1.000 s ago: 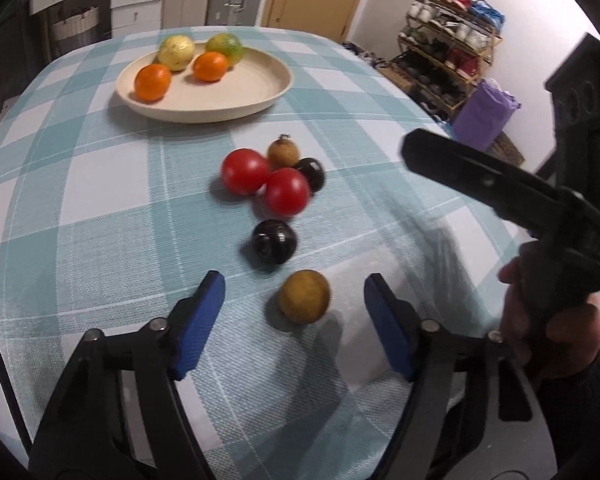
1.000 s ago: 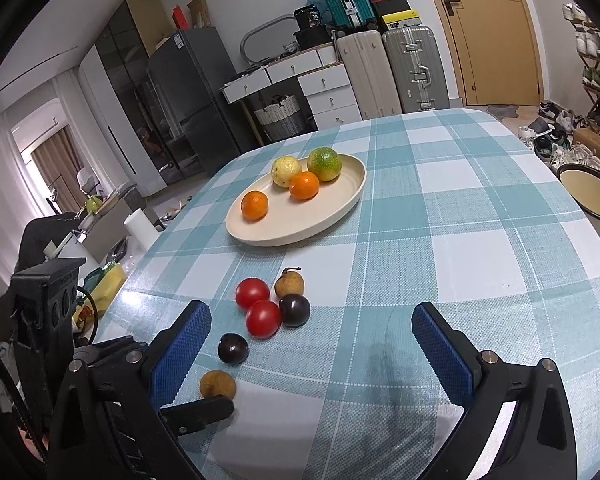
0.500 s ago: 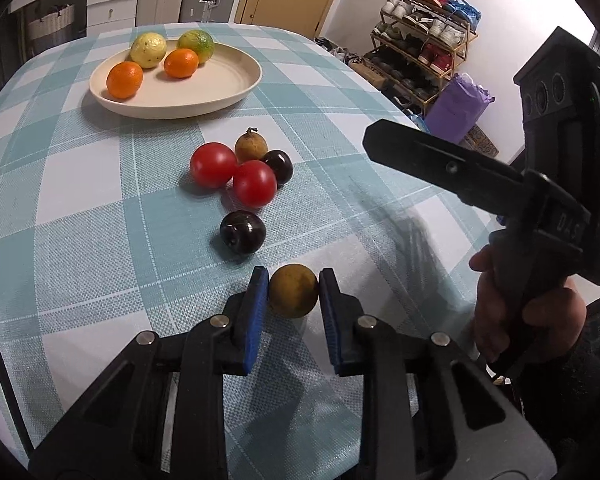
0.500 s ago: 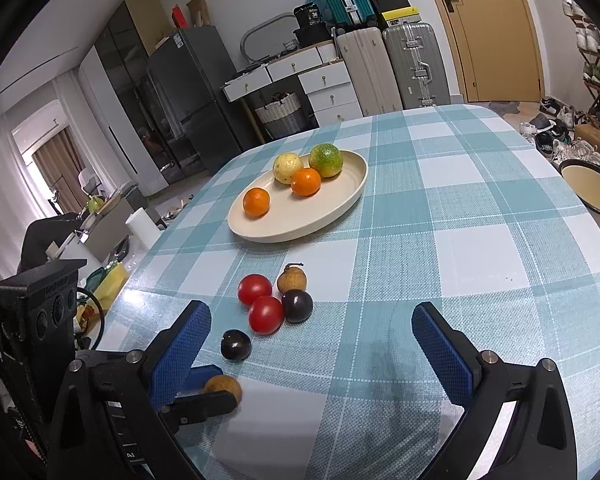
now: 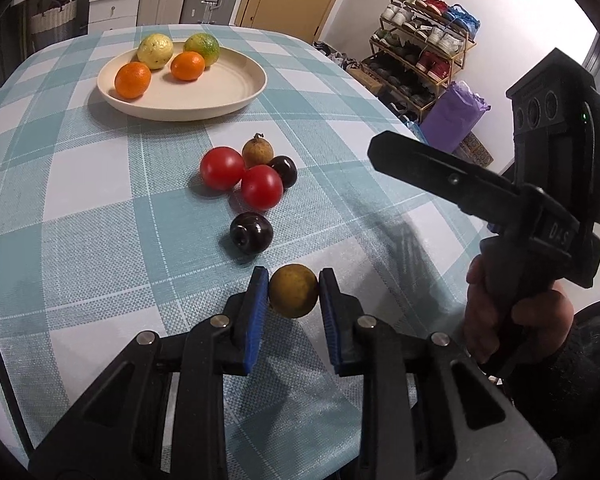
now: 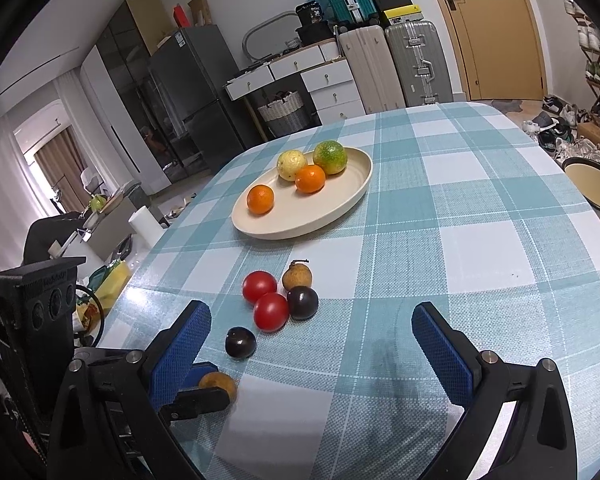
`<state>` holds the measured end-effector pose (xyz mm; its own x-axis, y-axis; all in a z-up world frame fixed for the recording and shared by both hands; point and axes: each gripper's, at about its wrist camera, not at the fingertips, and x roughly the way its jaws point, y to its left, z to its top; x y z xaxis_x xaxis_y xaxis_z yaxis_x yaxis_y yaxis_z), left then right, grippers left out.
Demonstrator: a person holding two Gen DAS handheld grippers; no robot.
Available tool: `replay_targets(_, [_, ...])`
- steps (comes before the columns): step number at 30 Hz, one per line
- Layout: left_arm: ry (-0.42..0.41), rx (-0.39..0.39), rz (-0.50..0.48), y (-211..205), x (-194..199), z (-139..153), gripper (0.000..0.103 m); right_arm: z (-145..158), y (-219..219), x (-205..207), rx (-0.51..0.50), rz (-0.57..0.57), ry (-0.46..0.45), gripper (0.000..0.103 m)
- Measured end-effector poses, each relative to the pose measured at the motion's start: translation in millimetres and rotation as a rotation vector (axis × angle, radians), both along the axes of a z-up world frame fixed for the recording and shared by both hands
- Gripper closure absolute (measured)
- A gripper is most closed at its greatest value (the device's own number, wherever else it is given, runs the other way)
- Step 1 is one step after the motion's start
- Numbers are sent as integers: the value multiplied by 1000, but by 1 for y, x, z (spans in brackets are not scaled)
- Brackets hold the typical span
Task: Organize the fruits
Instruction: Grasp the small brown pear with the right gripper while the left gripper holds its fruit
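My left gripper (image 5: 293,294) is shut on a round brown fruit (image 5: 293,290), just above the checked tablecloth; the fruit also shows in the right wrist view (image 6: 219,385). Beyond it lie a dark plum (image 5: 251,233), two red tomatoes (image 5: 261,187) (image 5: 221,167), a second dark plum (image 5: 285,171) and a brown stemmed fruit (image 5: 257,151). A cream plate (image 5: 236,92) at the far end holds two oranges (image 5: 132,79), a yellow fruit (image 5: 155,51) and a green citrus (image 5: 202,48). My right gripper (image 6: 311,330) is open and empty above the table, right of the fruit cluster (image 6: 271,311).
The table (image 6: 480,216) carries a teal and white checked cloth and drops off at rounded edges. The right gripper's body and the hand holding it (image 5: 516,312) stand at the right of the left wrist view. Drawers, suitcases and a shoe rack lie beyond the table.
My left gripper closed from wide open onto the brown fruit and now holds it. The right gripper stayed open and barely moved.
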<state>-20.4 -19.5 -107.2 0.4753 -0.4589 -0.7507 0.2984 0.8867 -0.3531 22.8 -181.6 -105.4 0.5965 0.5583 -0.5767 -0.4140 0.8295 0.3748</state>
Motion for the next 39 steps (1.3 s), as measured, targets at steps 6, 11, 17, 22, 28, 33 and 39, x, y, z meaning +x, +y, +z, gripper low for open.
replay_targets(6, [-14,-19,7,8,3,7,80,1,2,6,23,11,3,0])
replay_targets(11, [-17,-36,29,20,8,12,80,-3,10,20,26,42,43,0])
replay_targets(17, [-6,-62,52,34,18,16,80,-12,18,38,43,78,94,1])
replay_targets(22, [-10,-80,73,44,27,18,80,-18,21,53,90,93,135,2])
replay_targets(28, [7,-91,82,51,35,14,80,-25,32,67,86,115,161,17])
replay_targets(33, [12,-86,90,55,43,14,80,-29,35,73,119,106,169,28])
replay_targets(39, [3,-87,101,59,51,19,80,-33,40,79,107,113,190,45])
